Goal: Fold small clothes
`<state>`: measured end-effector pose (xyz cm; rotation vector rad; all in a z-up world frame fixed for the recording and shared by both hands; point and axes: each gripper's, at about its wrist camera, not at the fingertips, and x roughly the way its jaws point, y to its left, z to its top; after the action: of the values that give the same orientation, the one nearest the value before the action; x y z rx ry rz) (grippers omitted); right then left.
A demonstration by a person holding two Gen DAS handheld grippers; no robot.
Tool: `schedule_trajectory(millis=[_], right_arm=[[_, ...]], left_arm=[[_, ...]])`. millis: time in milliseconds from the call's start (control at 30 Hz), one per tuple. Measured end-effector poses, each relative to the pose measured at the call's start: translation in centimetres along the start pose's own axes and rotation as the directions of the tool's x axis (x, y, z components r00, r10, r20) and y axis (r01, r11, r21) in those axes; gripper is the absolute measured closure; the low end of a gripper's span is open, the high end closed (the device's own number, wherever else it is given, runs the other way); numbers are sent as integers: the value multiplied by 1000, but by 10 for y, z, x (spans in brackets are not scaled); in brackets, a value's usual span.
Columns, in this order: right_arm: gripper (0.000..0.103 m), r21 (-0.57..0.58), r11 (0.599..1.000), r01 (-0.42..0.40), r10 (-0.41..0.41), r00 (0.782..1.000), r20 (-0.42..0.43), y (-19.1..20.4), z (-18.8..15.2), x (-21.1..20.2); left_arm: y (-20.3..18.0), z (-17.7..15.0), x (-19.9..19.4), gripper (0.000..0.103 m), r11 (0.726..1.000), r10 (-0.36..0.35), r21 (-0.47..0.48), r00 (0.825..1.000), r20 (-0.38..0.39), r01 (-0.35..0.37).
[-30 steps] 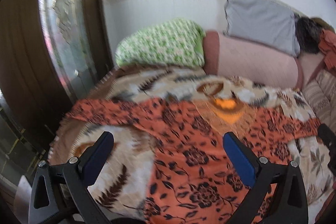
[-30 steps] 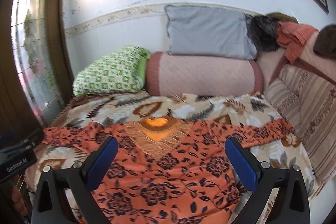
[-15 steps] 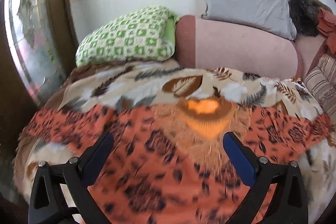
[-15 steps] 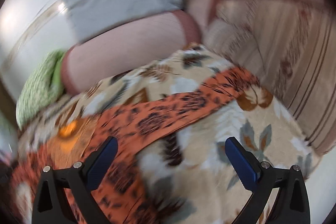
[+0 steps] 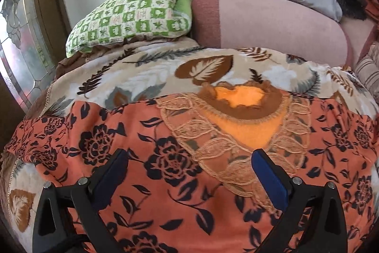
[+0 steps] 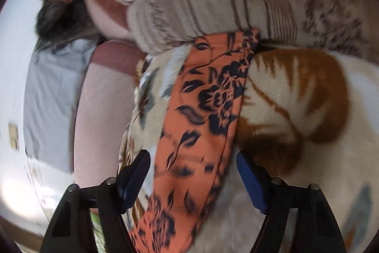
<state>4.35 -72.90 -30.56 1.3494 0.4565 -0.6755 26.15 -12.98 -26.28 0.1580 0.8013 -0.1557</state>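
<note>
Right wrist view: right gripper jaws closing, sleeve of orange floral garment straddled, not yet pinched. Left gripper fingers held apart above garment on leaf-print blanket.

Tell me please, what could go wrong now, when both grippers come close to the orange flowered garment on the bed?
1. The right gripper is closing astride the garment's sleeve, pads not yet on it. The sleeve lies flat on the fluffy leaf-print blanket, so the pads may pinch blanket too.
2. The right view is blurred, so the grip may land off the sleeve.
3. The open left gripper sits beside the lace neckline, which could snag.
</note>
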Motion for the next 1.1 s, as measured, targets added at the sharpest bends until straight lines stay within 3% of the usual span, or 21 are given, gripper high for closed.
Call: schedule_trajectory(millis=[100,167,200,267,367,500,633,767,867,1000,1100], right_arm=[[46,-5,999,40,-40,998,46,1,12,16],[83,-26,999,46,-44,997,57,7,16,21],[89,-32,998,50,-49,998,50,9,18,24],[94,-54,998,40,-35,996,79,17,21,22],[95,-177,983,-58,79,990,118,55,4,-2],[95,-321,928,-189,212,977,38,122,-42,-25],[95,-452,836,-312,294,949,-112,190,-124,-35],[95,-530,739,-416,315,909,-274,240,-227,-29],[95,-554,686,-472,281,874,-397,258,-314,-15],[95,-545,627,-557,207,793,-573,264,-444,12],[94,-563,614,-554,111,766,-633,263,-518,37]], left_arm=[[6,0,8,0,1000,12,-1,1000,-11,-12],[12,1,11,0,1000,13,-9,1000,-19,-14],[17,3,12,0,1000,11,-20,1000,-20,-11],[23,7,11,0,999,19,-36,1000,-12,-19],[38,13,5,0,997,30,-70,1000,4,-29],[66,21,-6,0,992,65,-108,997,32,-61],[102,24,-12,0,978,135,-164,990,40,-126],[136,23,-15,0,963,178,-212,983,38,-166],[160,22,-17,0,953,198,-240,980,25,-186],[196,19,-18,0,931,222,-300,975,17,-207],[221,16,-16,0,910,225,-355,974,-7,-213]])
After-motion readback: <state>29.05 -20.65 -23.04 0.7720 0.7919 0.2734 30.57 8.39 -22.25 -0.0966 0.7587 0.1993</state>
